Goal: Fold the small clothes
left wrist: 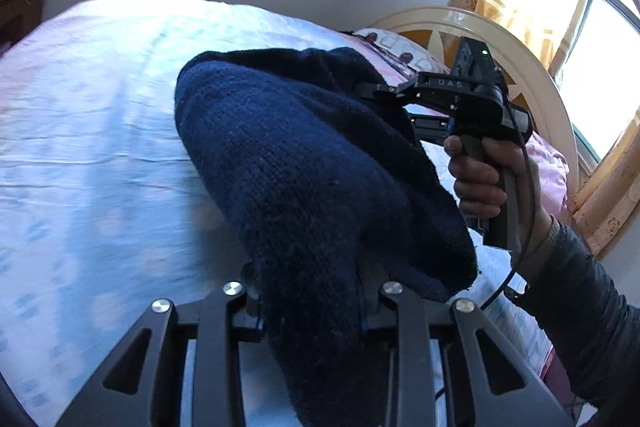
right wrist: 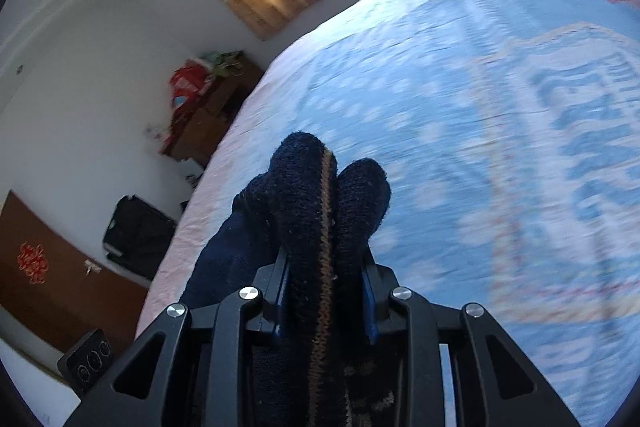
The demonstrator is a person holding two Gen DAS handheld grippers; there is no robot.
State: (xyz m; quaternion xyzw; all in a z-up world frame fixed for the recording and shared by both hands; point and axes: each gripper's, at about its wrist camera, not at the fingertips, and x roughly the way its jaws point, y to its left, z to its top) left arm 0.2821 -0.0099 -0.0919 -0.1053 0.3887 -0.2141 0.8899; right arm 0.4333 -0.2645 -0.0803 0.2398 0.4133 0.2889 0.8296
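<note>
Sunlit bedroom walls and curtained windows ring a wide bed (left wrist: 100, 131) whose pale blue and pink patterned cover lies flat and bare over most of its width. Slung above it is the dark blue knitted garment (left wrist: 304, 163), a small sweater by the look of it, lifted clear of the cover and sagging in a thick roll between the two claws.

The left claw (left wrist: 312, 311) pinches one bunched edge of the knit between its pads. The right claw (right wrist: 328, 291) grips another bunch, where a tan stripe runs along the wool; its handle is held by the person's right hand (left wrist: 480, 183).

This looks like the carry-and-lay part of a fold. To do it well, I would keep both claws level with each other and draw them apart until the sag goes out, then lower the far edge first so the knit settles without a crease. Thick wool slips little, yet a bunched pinch can hide doubled layers, so the edges may land uneven.

Nearby, a pillow (left wrist: 400, 47) and round headboard (left wrist: 500, 39) sit beyond the right claw, close enough to catch a trailing hem. A cable (left wrist: 516, 259) hangs from the handle. A wooden cabinet (right wrist: 208, 115) and dark bag (right wrist: 140, 231) stand off the bed, well apart.
</note>
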